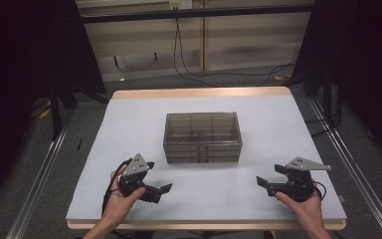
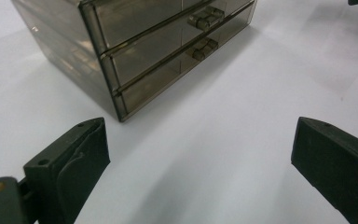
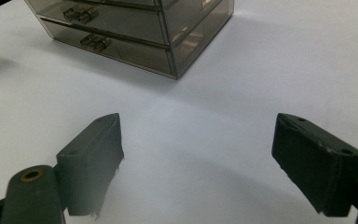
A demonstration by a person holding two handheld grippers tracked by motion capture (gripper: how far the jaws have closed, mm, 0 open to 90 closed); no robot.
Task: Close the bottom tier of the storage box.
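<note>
While both grippers are kept low at the near edge of the tabletop point(image 1: 129, 119), nothing is held by either. The left gripper point(image 1: 163, 189) is carried in the left hand point(image 1: 122, 199) with its jaws spread wide and pointed inward toward the middle; bare tabletop is seen between them in the left gripper view. The right gripper point(image 1: 264, 183) is carried in the right hand point(image 1: 303, 204), mirrored, its jaws equally wide apart and empty. This stance is judged to be a ready position, with each gripper set well apart from the work so that either may be brought in.

Farther back, at the centre of the tabletop, the drawer box point(image 1: 202, 137) is placed squarely with its front toward the person. All drawers appear to be pushed in. The handles point(image 2: 205, 18) are thus presented to the grippers, which is presumably why the front faces this way. Whether anything lies inside cannot be told through the smoked plastic.
</note>
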